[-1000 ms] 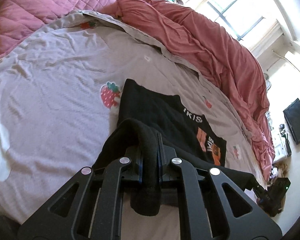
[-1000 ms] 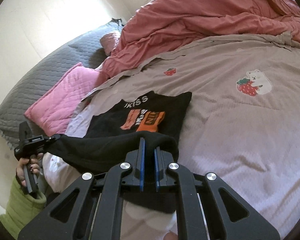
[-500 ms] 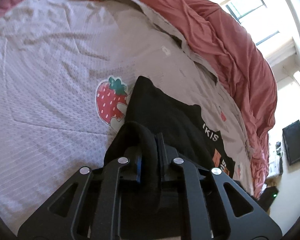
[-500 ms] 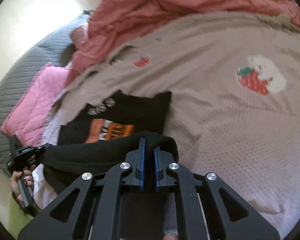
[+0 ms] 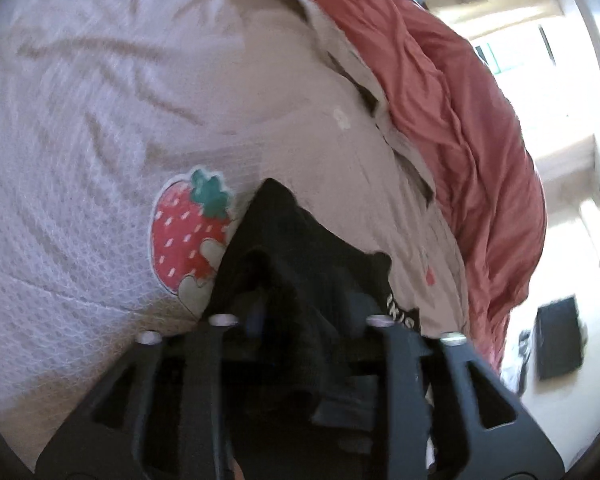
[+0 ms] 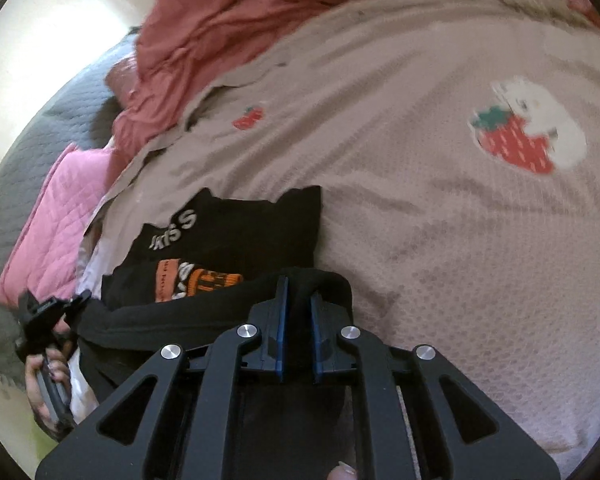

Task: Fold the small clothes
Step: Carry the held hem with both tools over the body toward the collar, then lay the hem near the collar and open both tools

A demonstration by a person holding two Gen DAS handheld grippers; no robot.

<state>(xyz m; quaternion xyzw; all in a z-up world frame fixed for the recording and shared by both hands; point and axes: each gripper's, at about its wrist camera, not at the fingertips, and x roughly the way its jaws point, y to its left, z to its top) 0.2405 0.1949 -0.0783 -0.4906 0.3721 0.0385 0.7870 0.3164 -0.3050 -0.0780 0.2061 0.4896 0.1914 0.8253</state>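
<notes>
A small black top (image 6: 236, 236) with white letters and an orange print lies on the pale pink bed sheet (image 6: 440, 240). My right gripper (image 6: 298, 312) is shut on its near hem, which is lifted and folded toward the print. My left gripper (image 5: 300, 312) has its jaws apart, and the other hem corner of the black top (image 5: 300, 248) drapes loosely between them. The left gripper also shows in the right wrist view (image 6: 48, 312), held by a hand at the hem's far end.
A red duvet (image 5: 460, 100) is bunched along the far side of the bed. A pink quilted pillow (image 6: 56, 216) and a grey quilt (image 6: 16, 168) lie at the head end. Strawberry prints (image 5: 184, 236) dot the sheet. A dark screen (image 5: 560, 336) stands beyond the bed.
Both grippers carried the lifted hem forward over the top. The left jaws, shut on the hem before, have spread apart; the right stays shut on it.
</notes>
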